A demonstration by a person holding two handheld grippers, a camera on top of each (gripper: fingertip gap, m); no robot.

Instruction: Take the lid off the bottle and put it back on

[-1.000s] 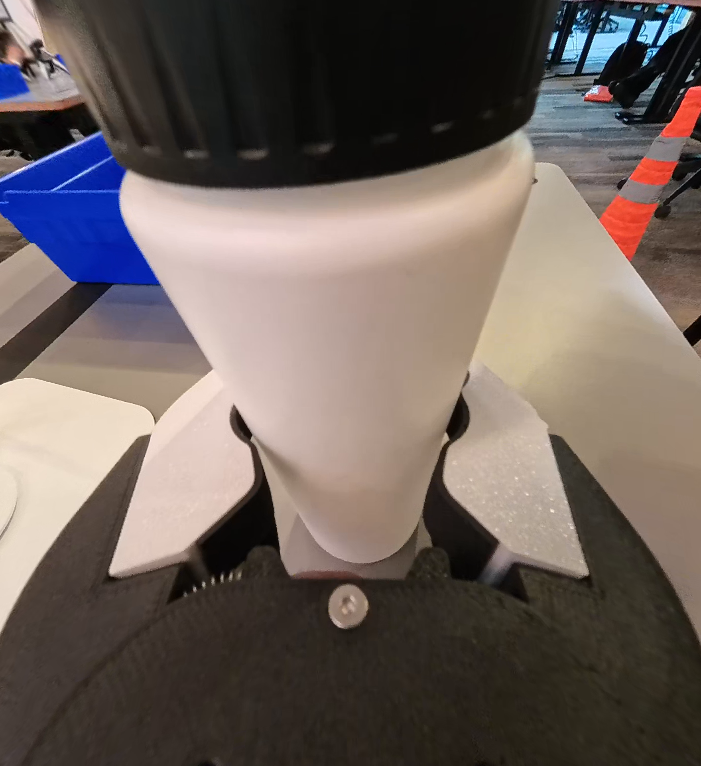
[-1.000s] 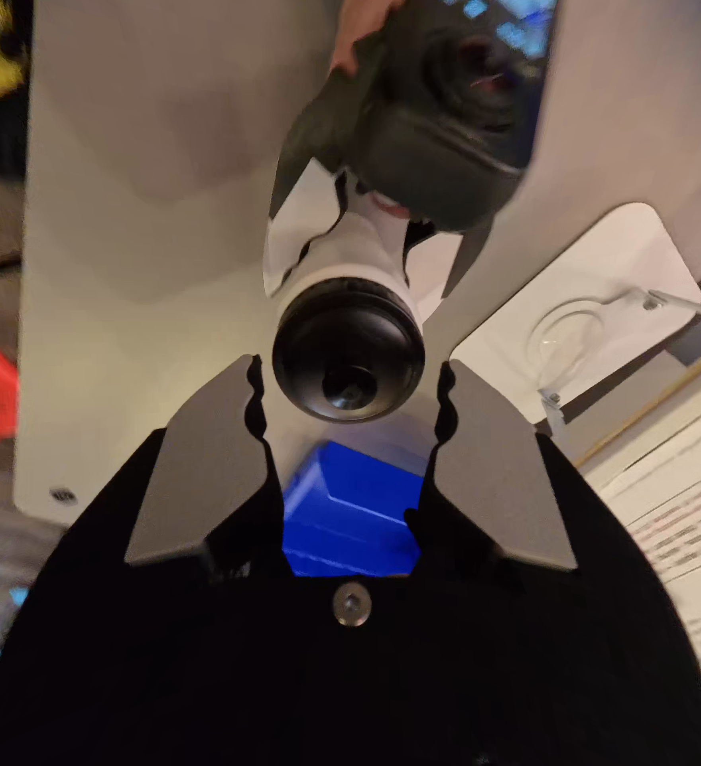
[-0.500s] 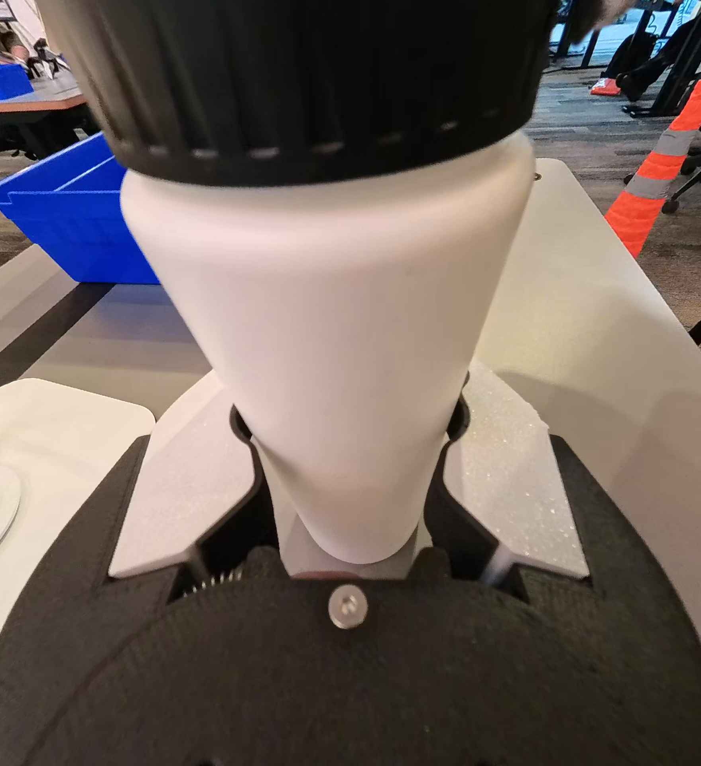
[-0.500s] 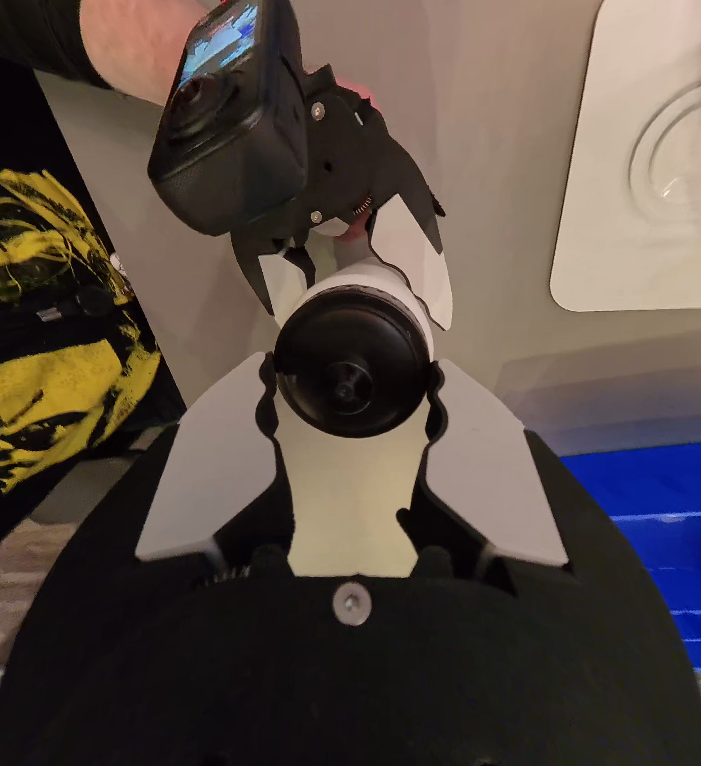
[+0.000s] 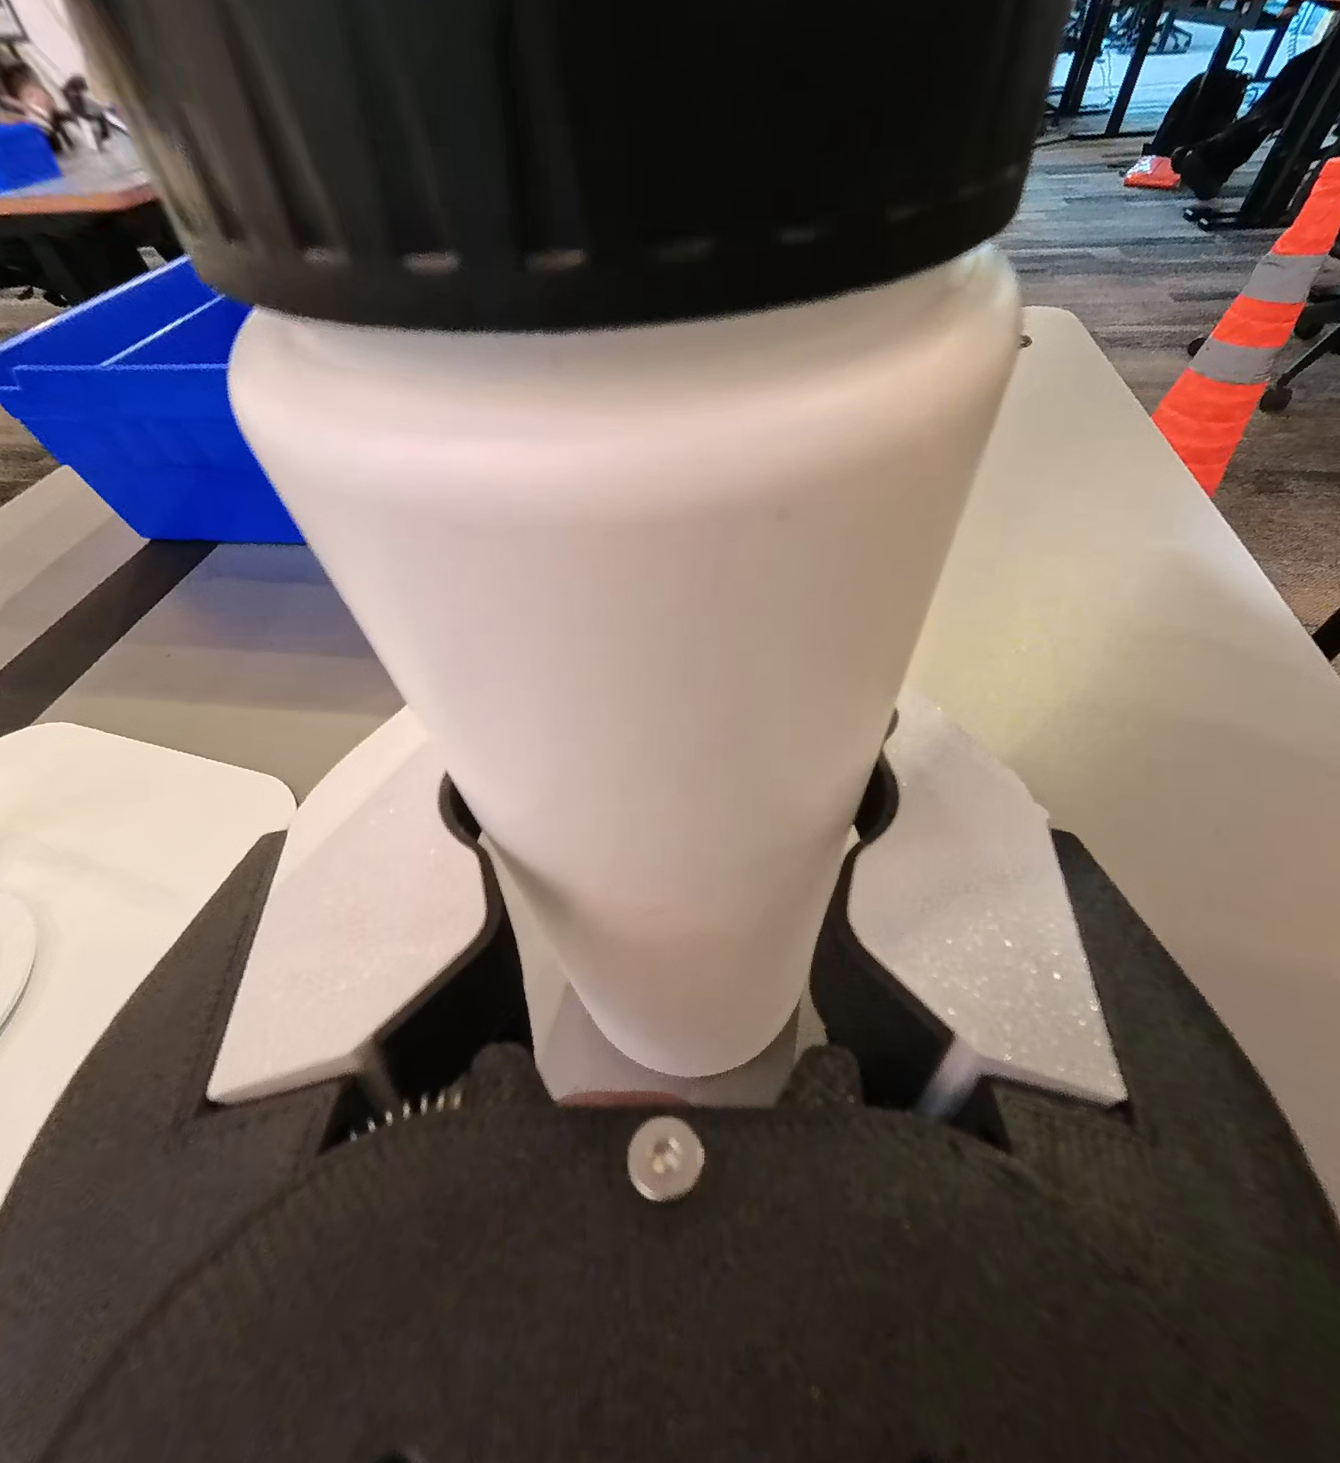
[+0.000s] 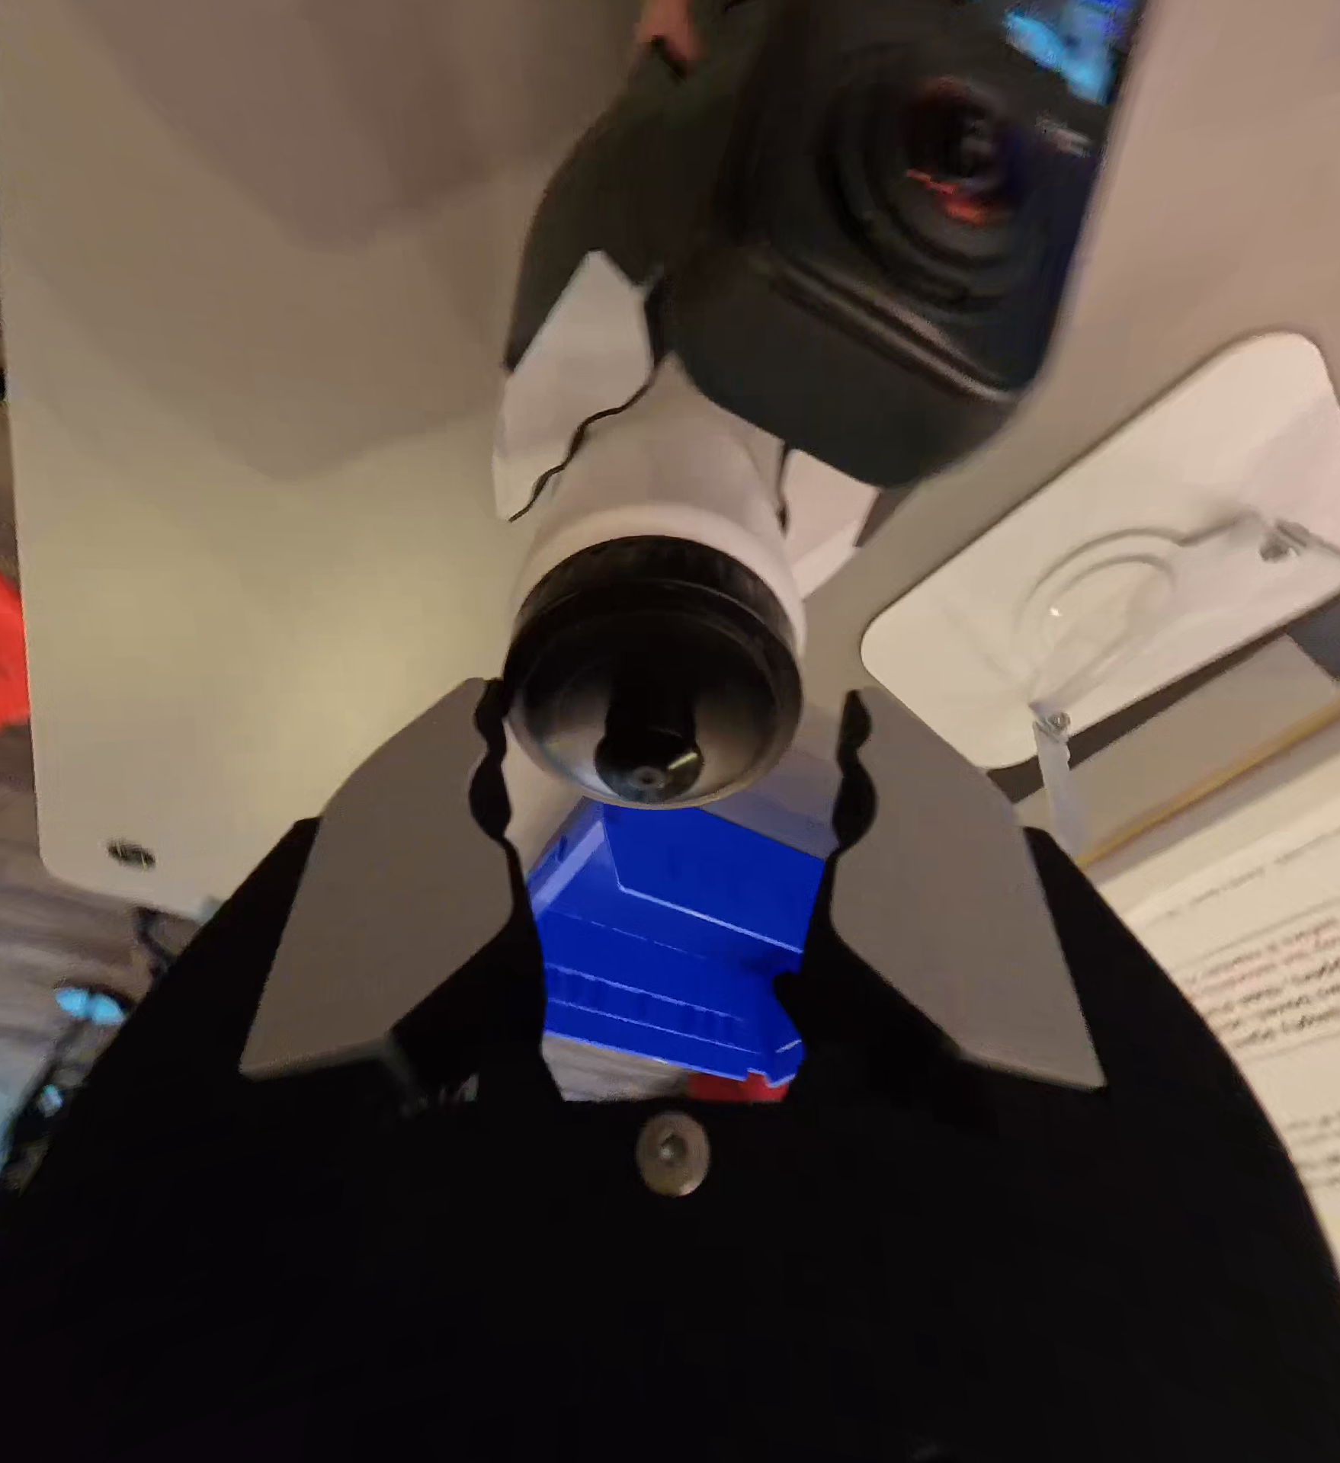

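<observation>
Left hand-held gripper (image 5: pixel 667 839) clamped on white bottle (image 5: pixel 627 633) held above worktop (image 5: pixel 1126 570), black lid (image 6: pixel 651 673) on, right hand-held gripper (image 6: pixel 663 760) spread open around lid, blue bin (image 5: pixel 136 443) at worktop's far edge.

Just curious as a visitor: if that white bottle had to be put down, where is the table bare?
Bare: the pale tabletop right of the bottle, toward the orange cone. Crowded: left side, with the blue bin and the white tray.
</observation>
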